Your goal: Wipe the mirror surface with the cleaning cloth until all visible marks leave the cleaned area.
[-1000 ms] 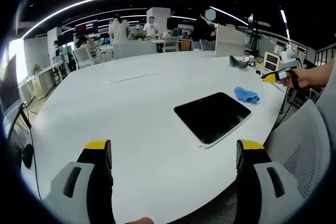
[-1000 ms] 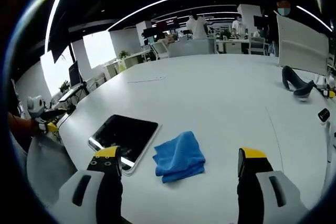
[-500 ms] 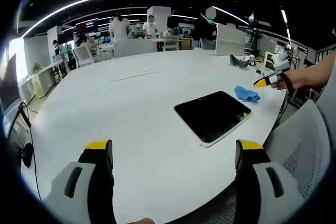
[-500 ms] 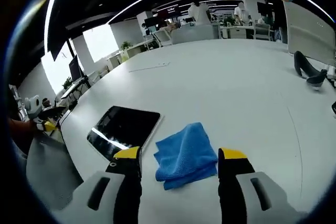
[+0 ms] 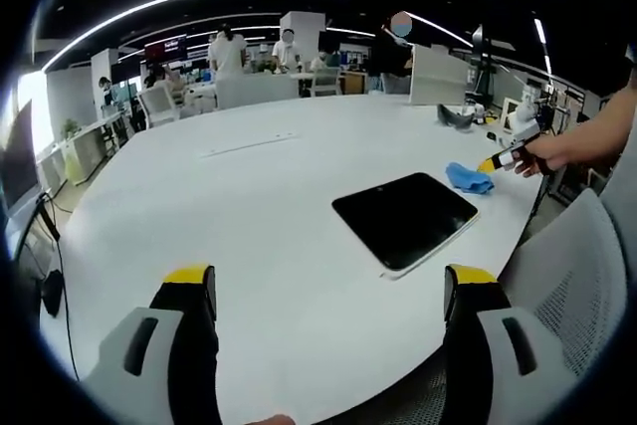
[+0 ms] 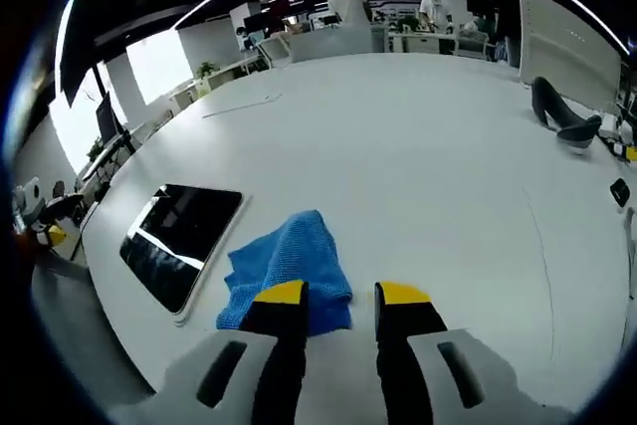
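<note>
The mirror (image 5: 405, 218) is a dark rectangular slab with a pale rim, flat on the white table (image 5: 249, 206) near its right edge. In the right gripper view the mirror (image 6: 181, 236) lies left of the blue cleaning cloth (image 6: 284, 266). My right gripper (image 6: 342, 296) is low over the cloth's near edge, jaws drawn narrow but apart, with the cloth's corner between them. From the left gripper view, the right gripper (image 5: 495, 161) tips down onto the cloth (image 5: 466, 178). My left gripper (image 5: 328, 291) stands wide open above the table's near edge, holding nothing.
A black shoe-like object (image 6: 557, 121) lies at the far right of the table, near a white partition (image 6: 567, 57). A small black item (image 6: 619, 192) sits by the right edge. A mesh chair (image 5: 567, 276) stands beside the mirror's corner. People stand at desks far behind.
My right gripper has moved forward and down onto the cloth, and its jaws have narrowed from wide open. The left gripper has stayed put and open.
</note>
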